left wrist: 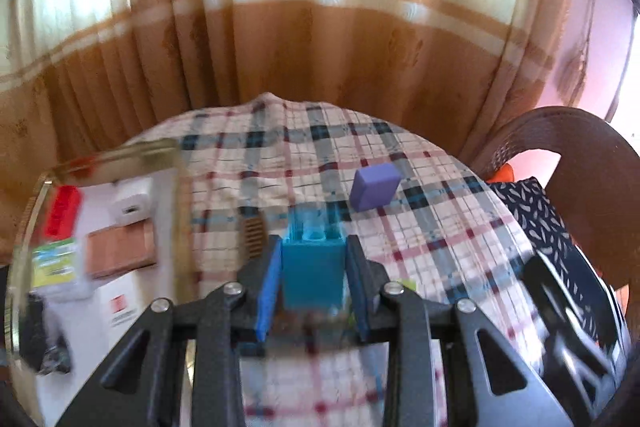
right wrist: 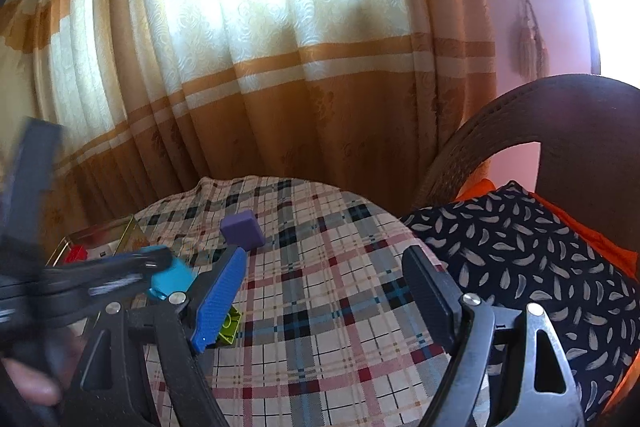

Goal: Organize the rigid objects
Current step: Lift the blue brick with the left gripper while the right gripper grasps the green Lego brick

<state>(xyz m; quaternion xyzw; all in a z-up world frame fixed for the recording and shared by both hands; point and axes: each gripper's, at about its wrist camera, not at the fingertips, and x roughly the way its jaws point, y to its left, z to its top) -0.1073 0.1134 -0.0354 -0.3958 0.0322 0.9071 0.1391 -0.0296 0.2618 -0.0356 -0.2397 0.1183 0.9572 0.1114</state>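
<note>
Checked tablecloth [right wrist: 340,307] mostly bare; left gripper [left wrist: 312,267] clamps blue block [left wrist: 314,273]; right gripper [right wrist: 332,291] agape.

Blue brick [left wrist: 313,273] upright, raised off checked cloth; purple block [left wrist: 375,186] resting beyond, tilted.

I am in a home: a draped curtain [right wrist: 280,75], a plaid tablecloth [right wrist: 340,287], a wicker chair [right wrist: 560,115] with a cushion [right wrist: 520,247].

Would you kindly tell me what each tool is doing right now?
Left tool: closed on the blue block.
Right tool: open, holding nothing.
</note>
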